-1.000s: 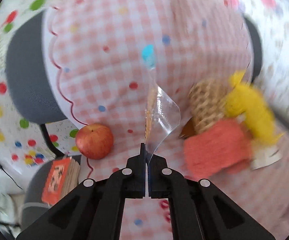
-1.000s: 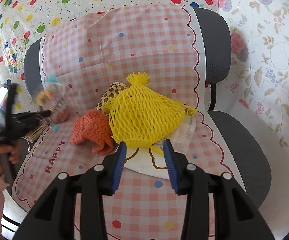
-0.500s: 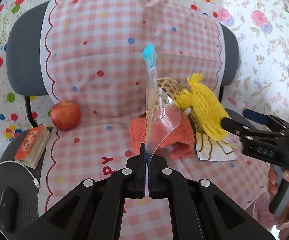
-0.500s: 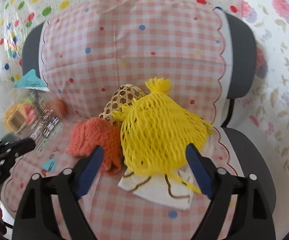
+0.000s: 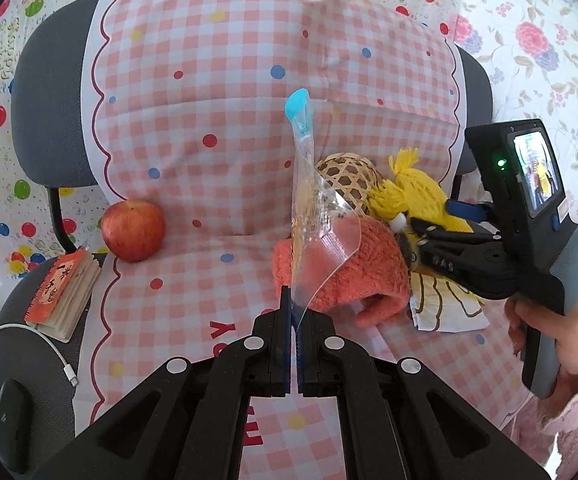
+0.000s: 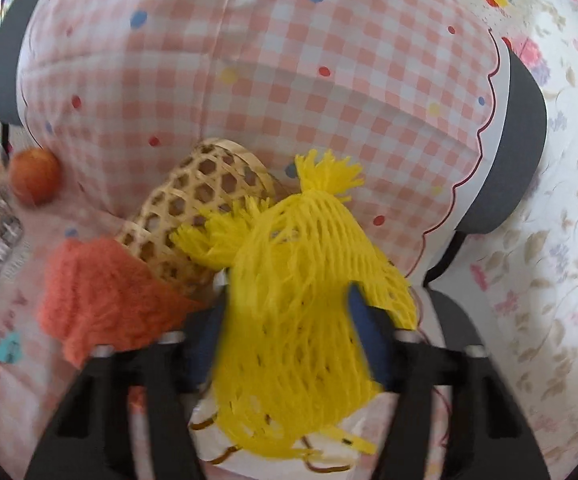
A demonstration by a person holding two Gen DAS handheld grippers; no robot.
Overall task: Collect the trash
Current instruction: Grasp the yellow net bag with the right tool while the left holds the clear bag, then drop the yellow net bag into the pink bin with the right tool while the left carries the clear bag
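1. The left wrist view looks forward and downward along its own fingers from in front of the chair [image 5: 57, 128], far enough back to take in seat, backrest and the patterned sheets behind
2. The right wrist view sits much nearer, pressed close to the yellow net [image 6: 301, 320], facing the backrest
3. Both share the woven basket [image 5: 345, 176] [image 6: 193, 208], orange knit [image 5: 353, 264] [image 6: 105, 292], apple [image 5: 133, 230] [image 6: 35, 176] and checked cloth [image 5: 209, 80] [image 6: 289, 60]

Glossy clear plastic wrapper [image 5: 309, 216], coarse yellow foam netting [image 6: 301, 320], fuzzy orange knit [image 6: 105, 296], woven bamboo basket [image 6: 197, 208], checked tablecloth [image 5: 217, 80] smooth.
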